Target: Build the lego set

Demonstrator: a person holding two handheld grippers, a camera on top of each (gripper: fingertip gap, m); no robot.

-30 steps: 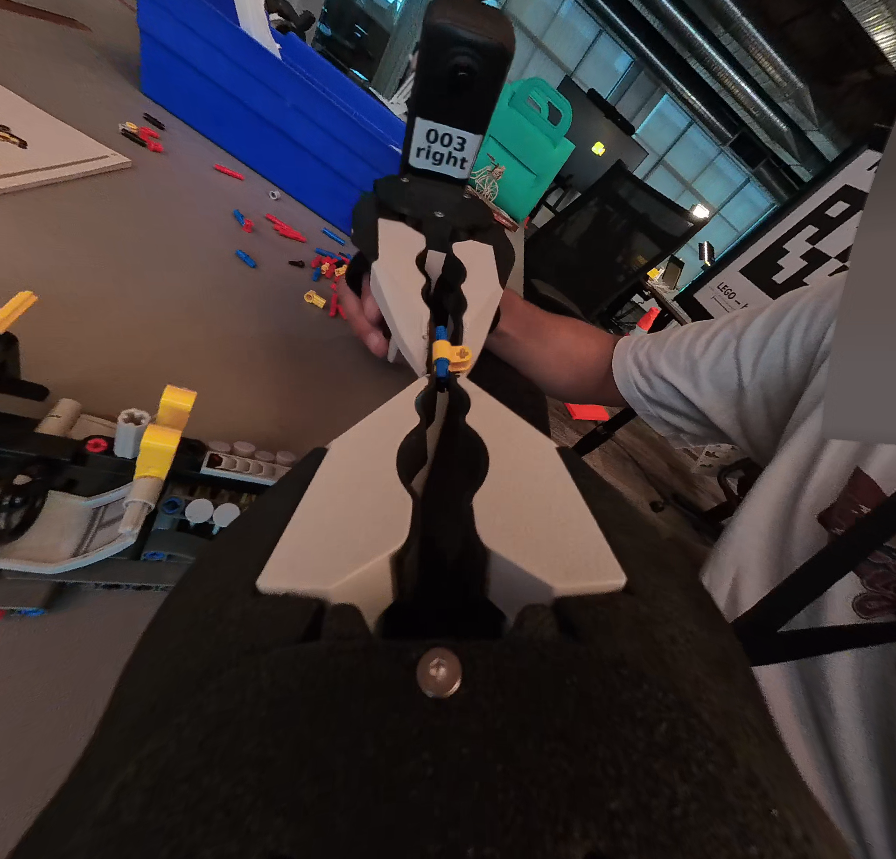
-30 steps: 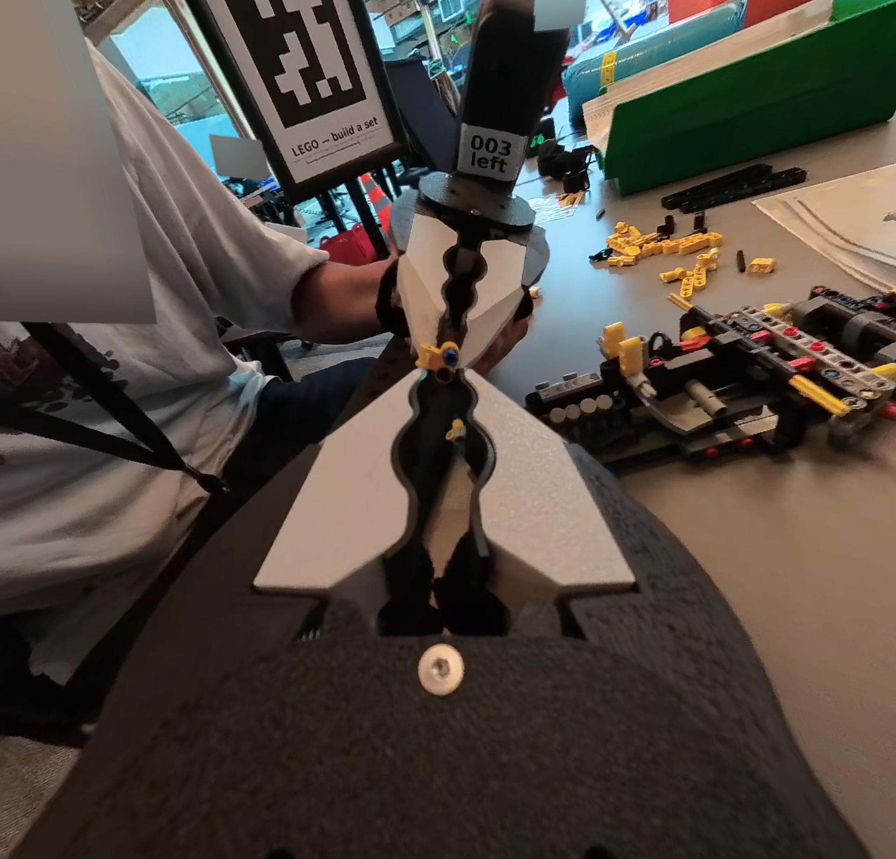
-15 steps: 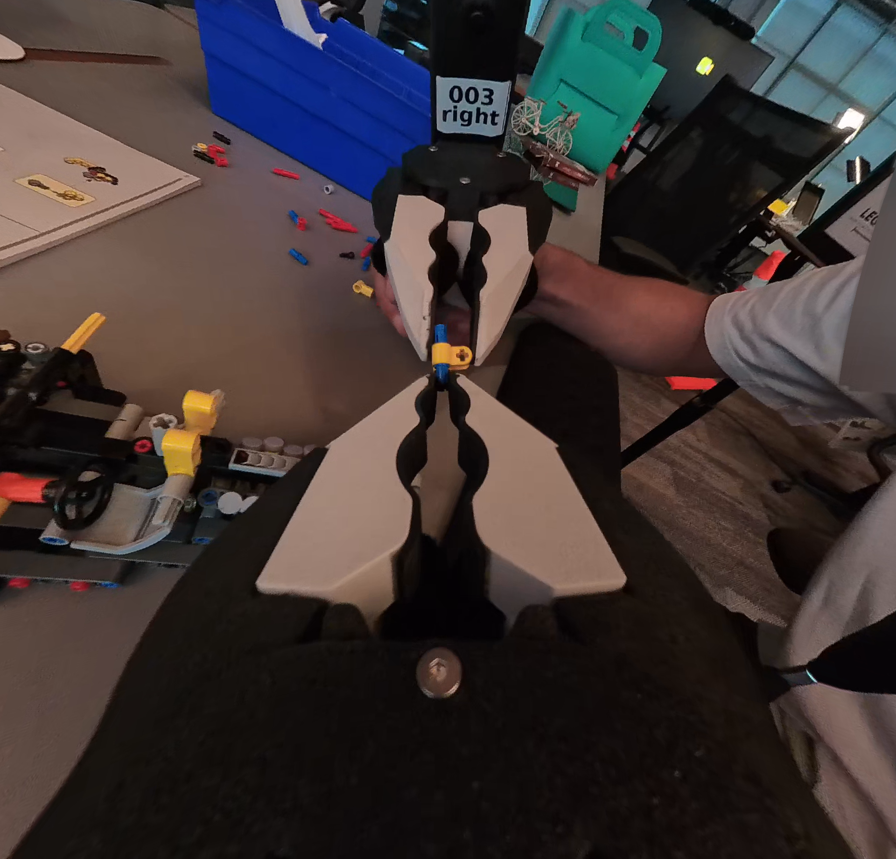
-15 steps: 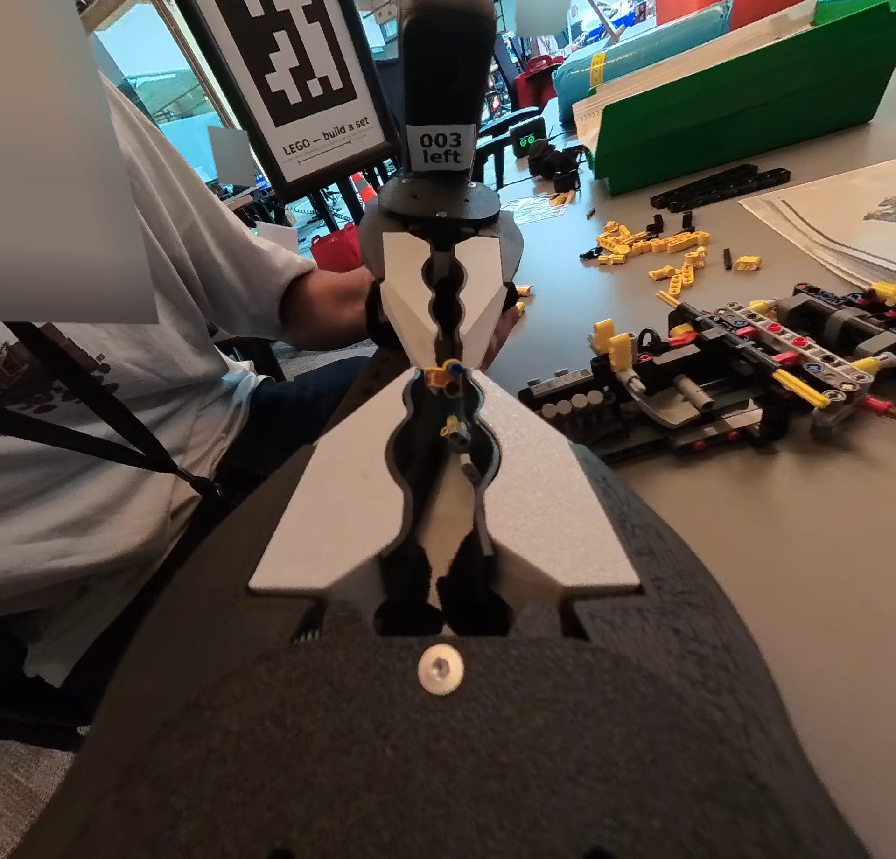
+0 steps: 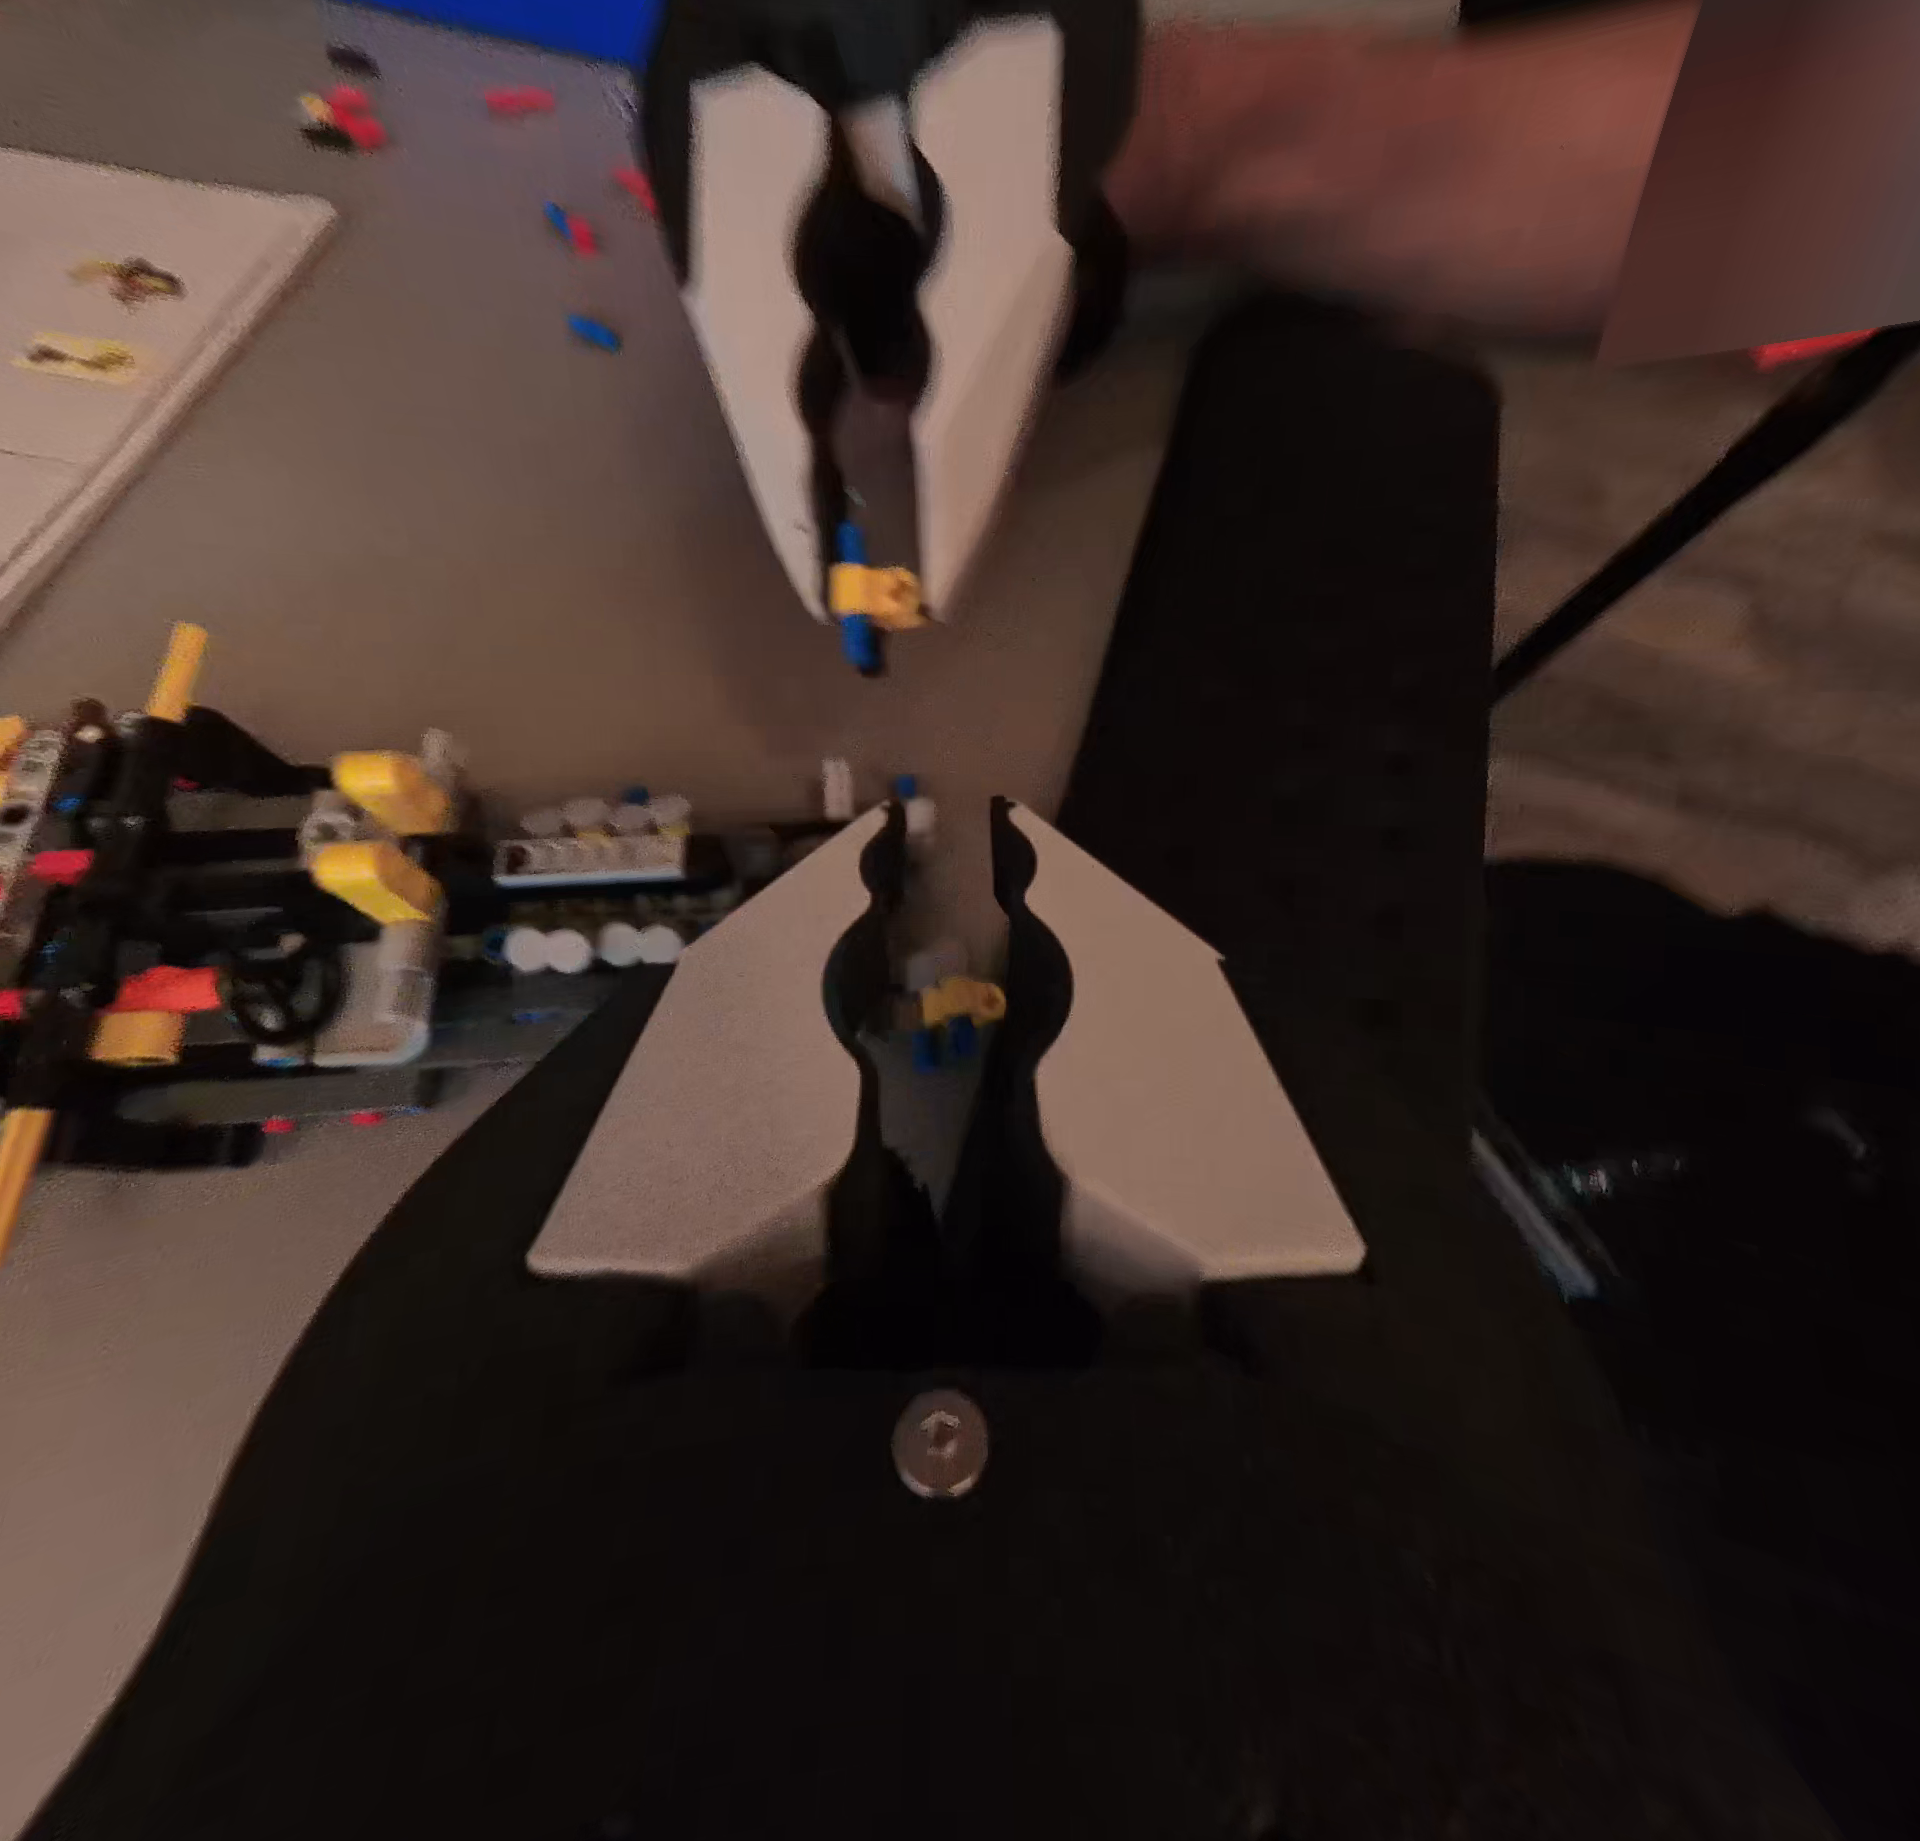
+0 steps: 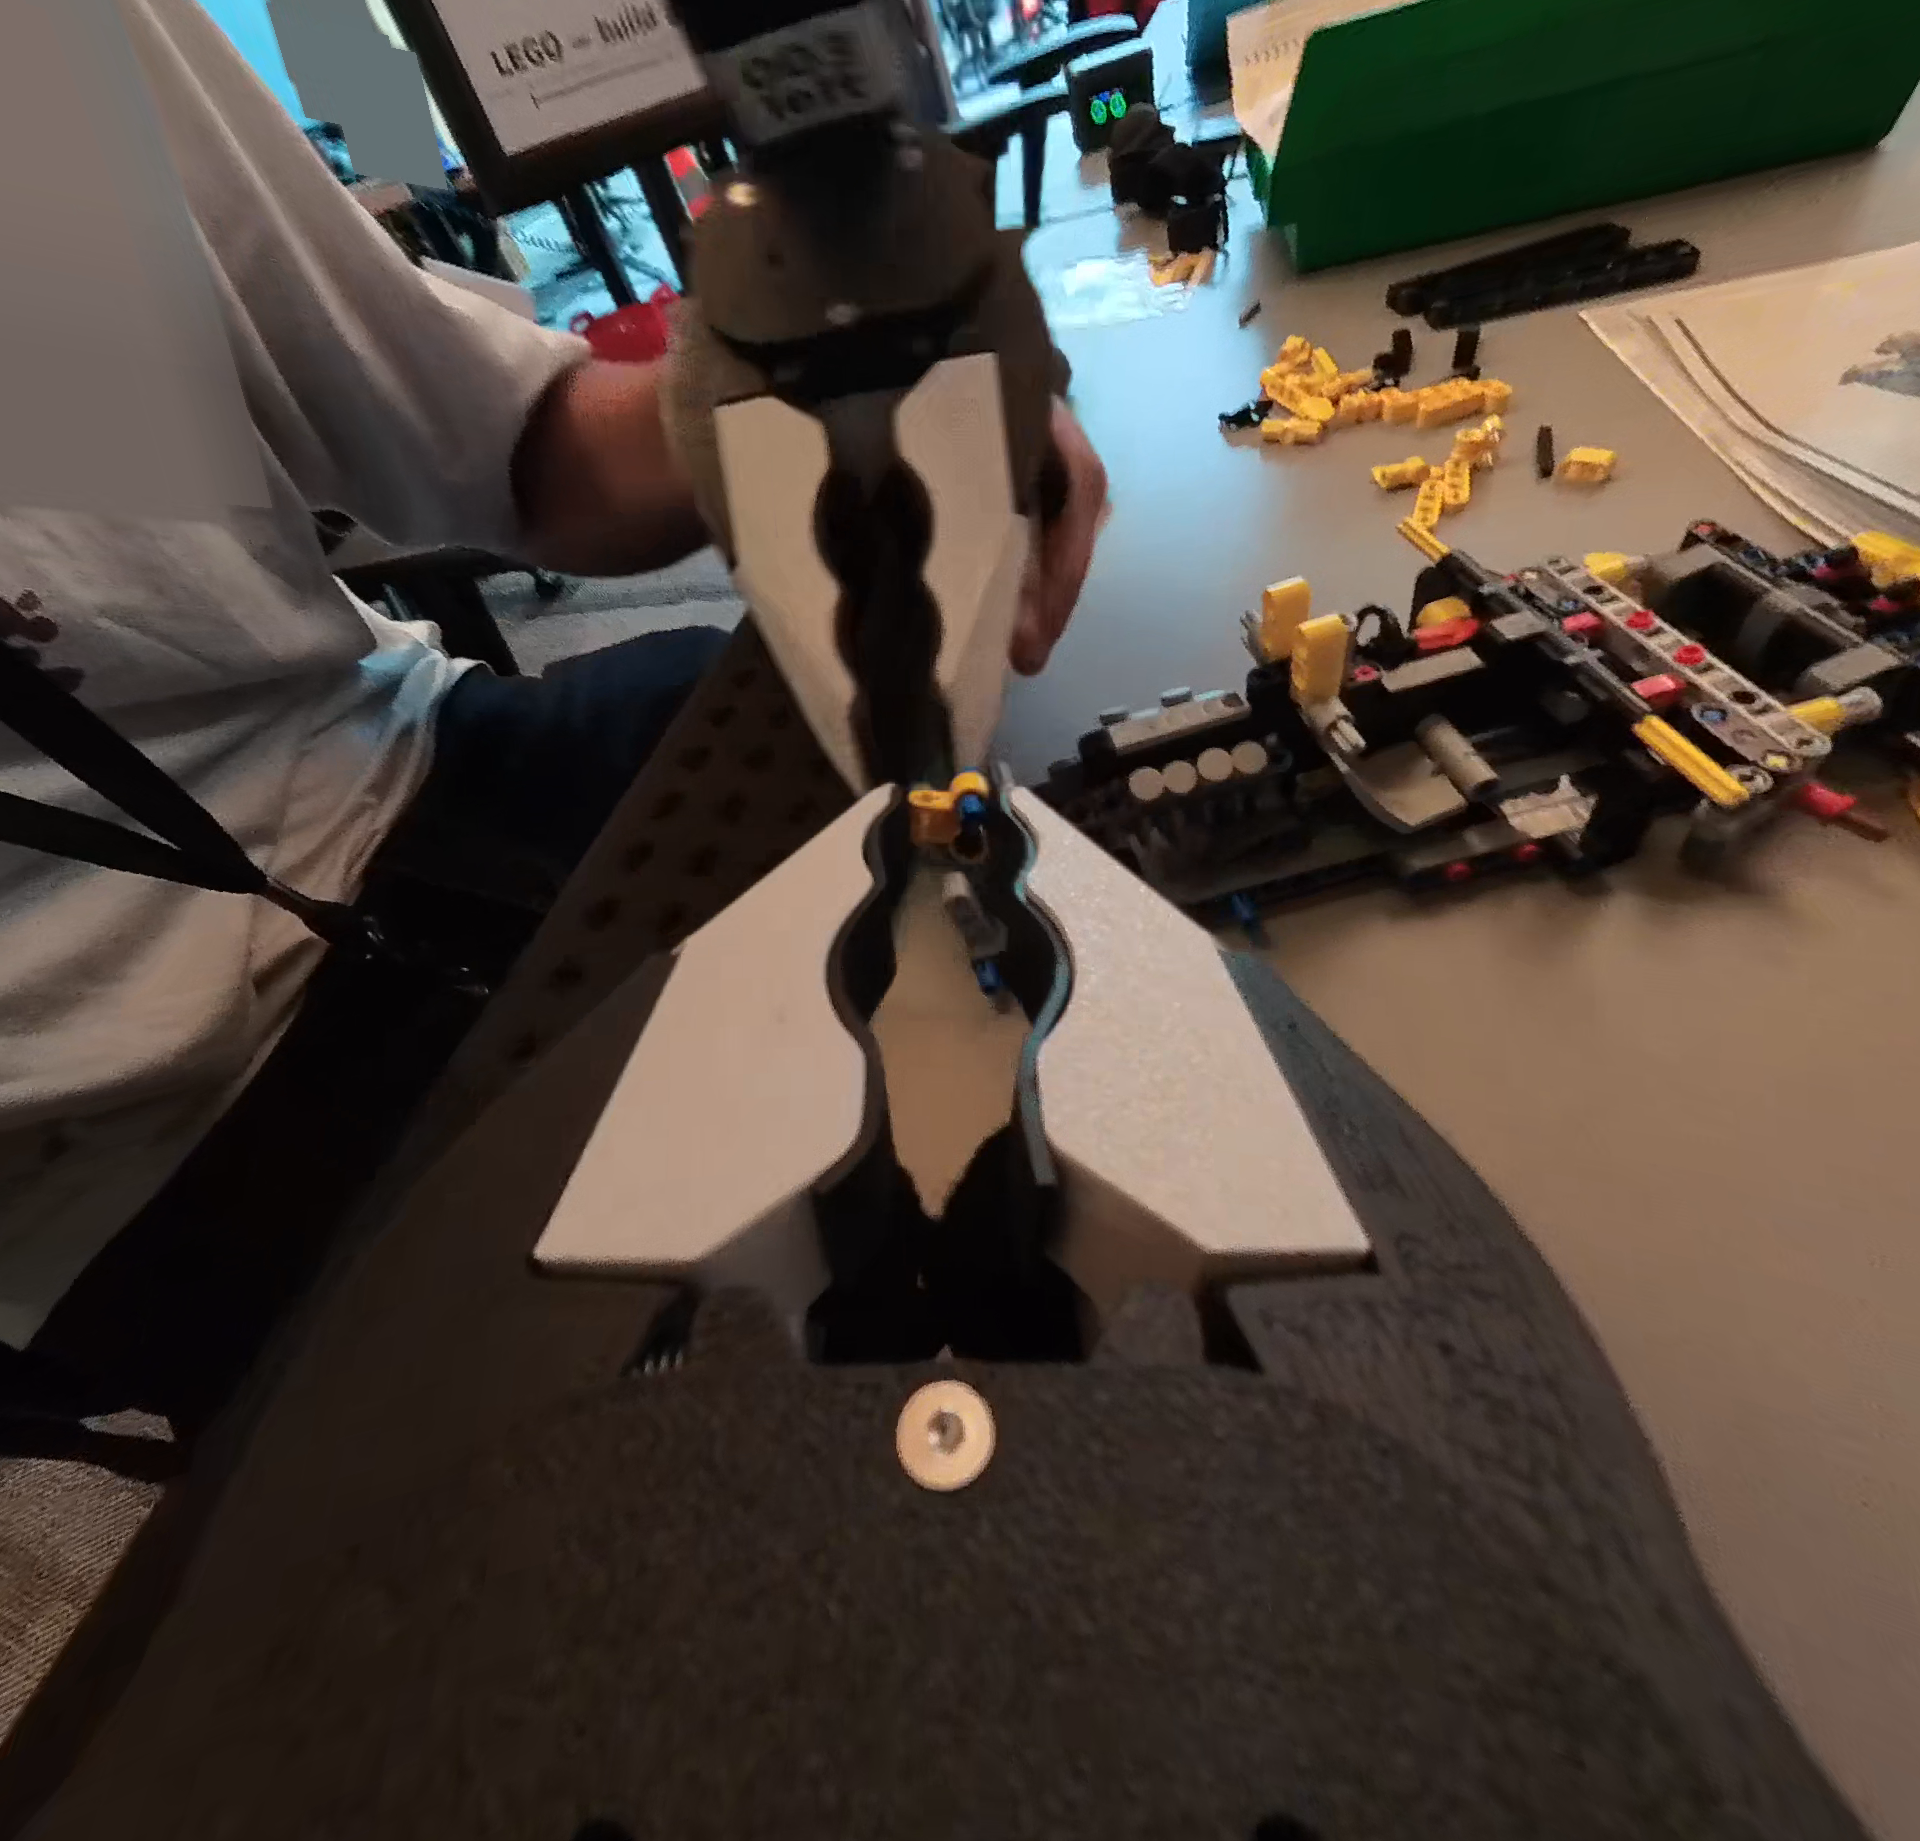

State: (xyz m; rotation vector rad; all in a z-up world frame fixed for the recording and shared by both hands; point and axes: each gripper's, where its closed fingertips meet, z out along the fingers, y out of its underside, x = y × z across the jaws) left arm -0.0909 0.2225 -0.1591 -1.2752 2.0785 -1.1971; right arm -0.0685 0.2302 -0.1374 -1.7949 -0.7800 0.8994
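Grey tabletop (image 6: 1558,1116) carries the half-built model (image 6: 1507,731) and loose yellow pieces (image 6: 1382,404). Right gripper (image 6: 951,804) pinches a small yellow-and-blue connector (image 6: 940,812). Left gripper (image 5: 945,815) stands slightly parted, holding nothing.

The right gripper (image 6: 940,815) has matt, slightly grainy white plastic fingers (image 6: 1153,1064) on a rough black body with a shiny metal screw (image 6: 944,1433). The small yellow connector (image 6: 935,817) looks like glossy plastic — so does the half-built model (image 6: 1538,742). The table (image 6: 1558,1116) is smooth and matt grey. The green bin (image 6: 1579,98) is smooth plastic.
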